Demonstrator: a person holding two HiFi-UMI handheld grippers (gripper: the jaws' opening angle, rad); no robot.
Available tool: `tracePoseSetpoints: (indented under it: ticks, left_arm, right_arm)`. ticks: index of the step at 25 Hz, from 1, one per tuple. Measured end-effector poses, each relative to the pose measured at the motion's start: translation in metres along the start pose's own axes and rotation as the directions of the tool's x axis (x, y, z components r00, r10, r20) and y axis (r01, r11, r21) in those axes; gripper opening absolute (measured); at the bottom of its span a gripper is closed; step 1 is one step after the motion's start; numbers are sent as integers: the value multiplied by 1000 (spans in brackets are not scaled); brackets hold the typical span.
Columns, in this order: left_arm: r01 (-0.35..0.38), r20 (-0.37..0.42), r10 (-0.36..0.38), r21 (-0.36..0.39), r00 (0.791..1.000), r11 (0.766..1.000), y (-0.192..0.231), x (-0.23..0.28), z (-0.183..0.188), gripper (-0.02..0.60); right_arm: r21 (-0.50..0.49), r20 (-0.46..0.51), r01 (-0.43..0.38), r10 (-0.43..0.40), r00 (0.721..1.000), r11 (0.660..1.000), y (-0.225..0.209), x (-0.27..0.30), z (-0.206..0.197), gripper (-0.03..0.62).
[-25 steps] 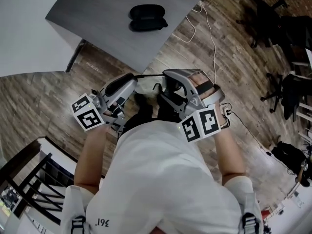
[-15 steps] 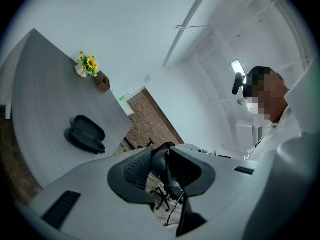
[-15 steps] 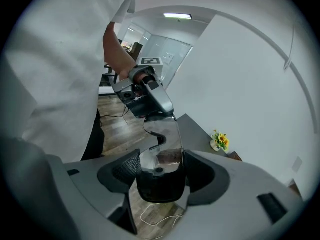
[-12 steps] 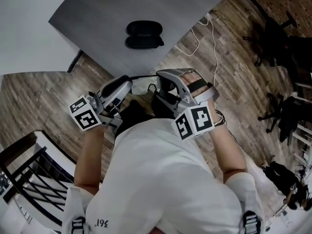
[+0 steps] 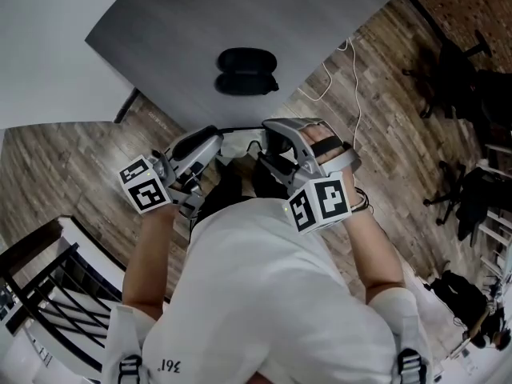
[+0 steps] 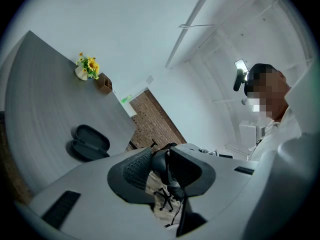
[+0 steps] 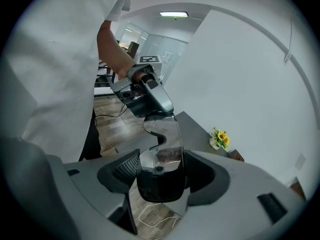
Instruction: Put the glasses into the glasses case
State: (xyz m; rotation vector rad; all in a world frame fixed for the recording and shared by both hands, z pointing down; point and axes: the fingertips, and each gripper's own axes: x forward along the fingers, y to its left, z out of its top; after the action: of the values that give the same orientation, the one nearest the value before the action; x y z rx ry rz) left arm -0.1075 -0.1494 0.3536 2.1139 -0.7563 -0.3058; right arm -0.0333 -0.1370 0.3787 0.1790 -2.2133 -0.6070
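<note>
Glasses [image 7: 161, 183]: held near the person, short of the grey table [image 5: 336, 14] where the open glasses case [image 5: 246, 71] lies farther off, one end clamped in the left gripper [image 5: 212, 137], the other in the right gripper [image 5: 274, 137], probably to keep the frame steady for lowering; elbows bent, grippers converging before the chest.

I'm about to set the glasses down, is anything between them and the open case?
Nothing visible does. The glasses, held by the left gripper and the right gripper short of the table, have only bare tabletop between them and the open glasses case.
</note>
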Motion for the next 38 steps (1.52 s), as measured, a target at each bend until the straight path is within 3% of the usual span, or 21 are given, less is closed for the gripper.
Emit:
tracePoseSetpoints:
  ticks: [7, 29, 38]
  left_arm:
    - [-29, -71, 33, 58, 997, 998, 22, 0, 9, 124]
    - [-95, -104, 111, 155, 988, 983, 87, 36, 59, 126]
    - [-140, -130, 162, 159, 978, 977, 129, 47, 68, 126]
  right_arm:
    - [12, -17, 36, -36, 999, 999, -10, 16, 3, 288]
    - [-29, -97, 93, -96, 991, 995, -76, 78, -28, 288]
    - [-27, -158, 70, -74, 985, 997, -92, 117, -48, 288]
